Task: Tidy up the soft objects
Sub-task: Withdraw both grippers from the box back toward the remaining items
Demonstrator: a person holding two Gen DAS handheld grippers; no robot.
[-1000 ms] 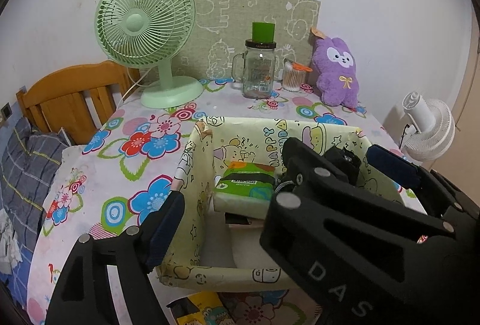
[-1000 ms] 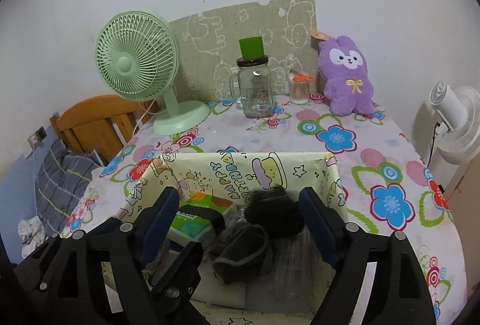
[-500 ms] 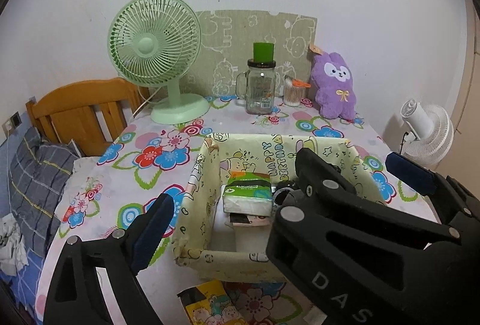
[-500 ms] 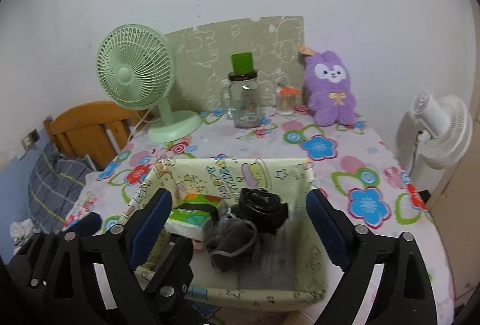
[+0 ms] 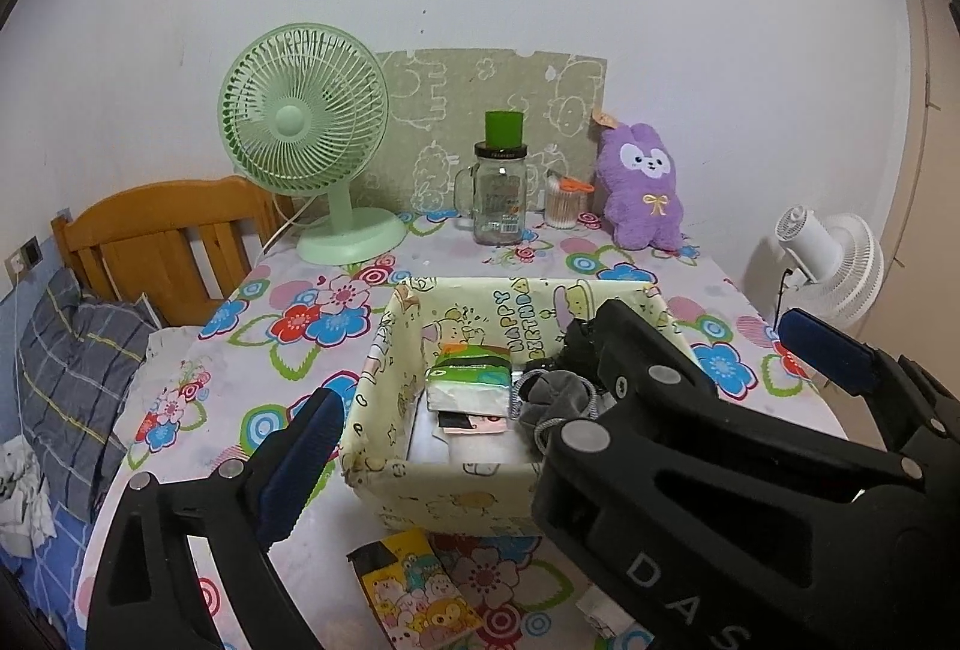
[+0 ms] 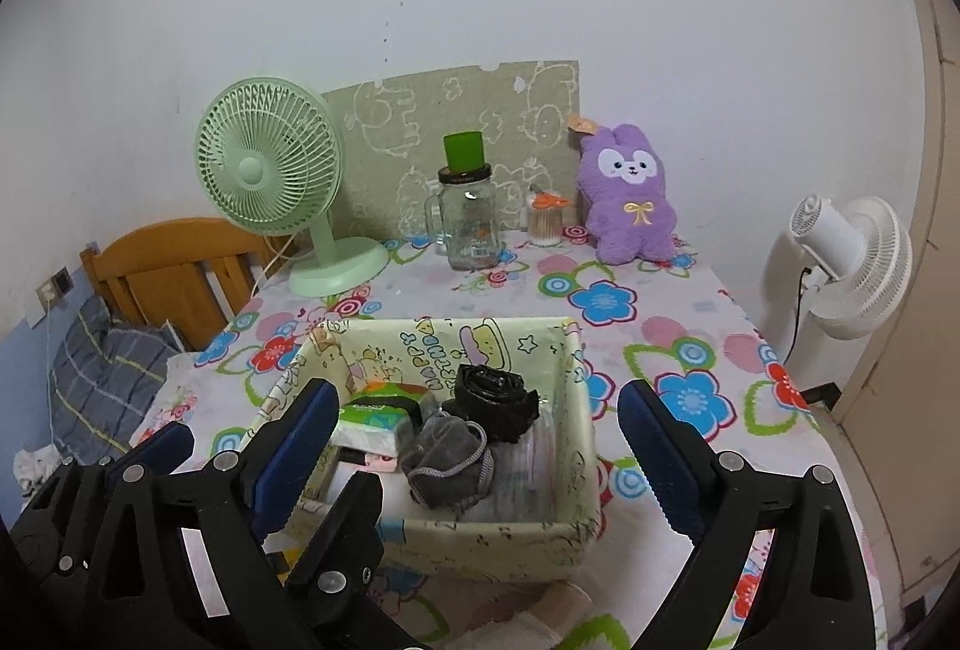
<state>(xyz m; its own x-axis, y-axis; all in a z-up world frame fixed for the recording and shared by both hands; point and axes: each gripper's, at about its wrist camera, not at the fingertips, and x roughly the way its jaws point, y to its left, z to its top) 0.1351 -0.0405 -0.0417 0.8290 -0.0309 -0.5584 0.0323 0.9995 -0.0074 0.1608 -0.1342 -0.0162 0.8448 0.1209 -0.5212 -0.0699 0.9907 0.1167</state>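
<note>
A pale yellow fabric box (image 5: pixel 384 350) (image 6: pixel 576 398) stands on the flowered table. Inside lie a green-and-white tissue pack (image 5: pixel 471 380) (image 6: pixel 378 419), a grey drawstring pouch (image 5: pixel 552 401) (image 6: pixel 447 461) and a black crumpled bundle (image 6: pixel 492 401). A purple plush rabbit (image 5: pixel 642 188) (image 6: pixel 627 194) sits upright at the back right by the wall. My left gripper (image 5: pixel 558 386) is open and empty, in front of and above the box. My right gripper (image 6: pixel 474 452) is open and empty over the box's near side; its body crosses the left wrist view.
A green desk fan (image 5: pixel 306 134), a glass jar mug with a green lid (image 5: pixel 501 194) and a cotton swab jar (image 5: pixel 564 206) stand at the back. A cartoon-printed packet (image 5: pixel 414 590) lies before the box. A wooden chair (image 5: pixel 162 236) is left, a white fan (image 6: pixel 852 260) right.
Both grippers have drawn back and up from the box, so it looks smaller and farther. Both stay open and empty. The things in the box have not moved.
</note>
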